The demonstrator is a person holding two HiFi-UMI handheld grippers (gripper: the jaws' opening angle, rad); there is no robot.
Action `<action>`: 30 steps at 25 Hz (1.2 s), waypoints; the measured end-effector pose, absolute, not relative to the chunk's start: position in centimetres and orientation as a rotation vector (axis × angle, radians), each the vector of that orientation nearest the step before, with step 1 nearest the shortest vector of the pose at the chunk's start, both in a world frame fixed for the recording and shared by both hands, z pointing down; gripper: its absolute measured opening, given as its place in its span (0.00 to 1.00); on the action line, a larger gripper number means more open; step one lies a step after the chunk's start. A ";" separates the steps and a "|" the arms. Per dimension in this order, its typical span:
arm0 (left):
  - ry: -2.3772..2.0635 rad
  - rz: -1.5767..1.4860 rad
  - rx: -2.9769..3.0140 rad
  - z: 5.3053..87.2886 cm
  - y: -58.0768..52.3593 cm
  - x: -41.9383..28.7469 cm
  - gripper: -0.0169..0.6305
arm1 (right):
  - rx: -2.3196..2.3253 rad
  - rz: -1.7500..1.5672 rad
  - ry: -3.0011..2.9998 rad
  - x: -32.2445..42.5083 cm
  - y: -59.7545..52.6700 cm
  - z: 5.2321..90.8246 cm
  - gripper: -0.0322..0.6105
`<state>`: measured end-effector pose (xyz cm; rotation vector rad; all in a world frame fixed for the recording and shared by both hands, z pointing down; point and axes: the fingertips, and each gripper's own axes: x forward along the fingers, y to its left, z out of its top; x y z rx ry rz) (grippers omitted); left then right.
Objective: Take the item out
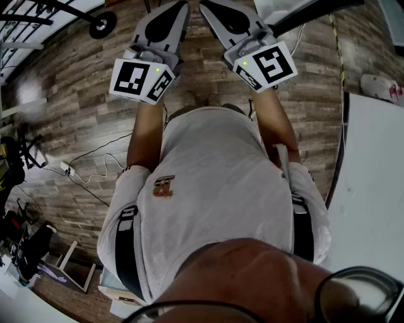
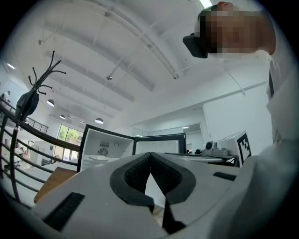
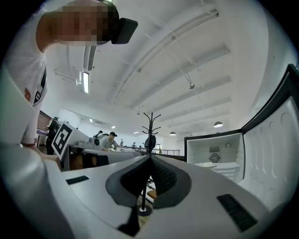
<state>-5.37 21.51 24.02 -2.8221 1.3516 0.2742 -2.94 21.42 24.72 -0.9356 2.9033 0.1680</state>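
Observation:
I hold both grippers out in front of my chest, pointing away over the wood floor. The left gripper (image 1: 180, 7) is shut, its black pads meeting at the tip (image 2: 150, 154) with nothing between them. The right gripper (image 1: 211, 7) is likewise shut and holds nothing (image 3: 150, 158). Some way ahead stands an open white fridge (image 2: 107, 148) with a black frame; in the right gripper view the fridge (image 3: 214, 154) sits to the right, its door (image 3: 275, 144) swung toward me. Shelves and a fan grille show inside. I cannot make out any item in it from here.
A black coat stand (image 3: 150, 125) rises straight ahead of the right gripper. Cables and a power strip (image 1: 66, 168) lie on the floor to my left. A white surface (image 1: 372, 189) borders my right. A dark railing (image 2: 18, 140) runs at the left; people sit at far desks (image 3: 107, 137).

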 end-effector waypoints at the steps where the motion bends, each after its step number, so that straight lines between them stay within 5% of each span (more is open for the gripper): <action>1: 1.352 0.272 -2.821 24.1 21.5 -5.1 0.05 | -0.936 0.171 2.904 -2.7 21.4 24.8 0.10; 30: 1.326 0.271 -2.826 24.0 15.8 -10.9 0.05 | -0.931 0.179 2.895 -8.0 15.9 24.3 0.10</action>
